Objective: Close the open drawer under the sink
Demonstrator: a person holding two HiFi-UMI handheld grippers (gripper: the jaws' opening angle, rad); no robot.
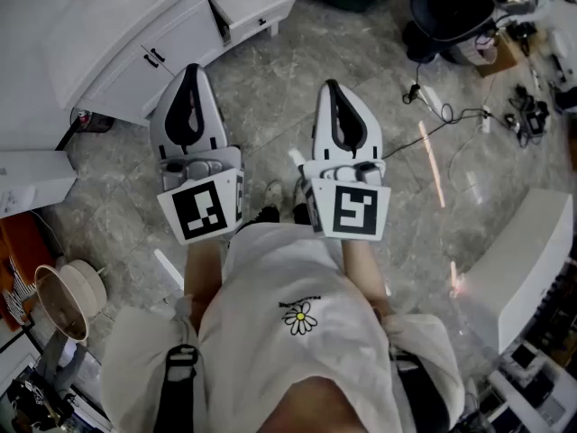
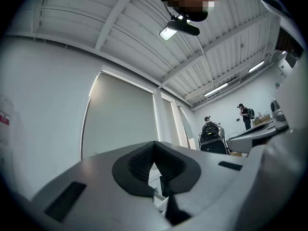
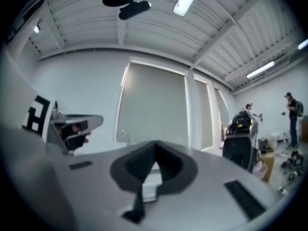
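Over the marble floor [image 1: 270, 106], the head view has my left gripper [image 1: 192, 70] and right gripper [image 1: 331, 87] side by side, each with its jaws together on nothing. Only this view shows the drawer [image 1: 257, 9]. It is ahead of me at the top, pulled out of the white cabinet [image 1: 135, 52] toward the right, with its front running slantwise. The print above the daisy [image 1: 298, 318] on my shirt is too small to read. The left gripper view gives wall, ceiling and two far-off people [image 2: 246, 115]. The right gripper view catches my left gripper at its left edge.
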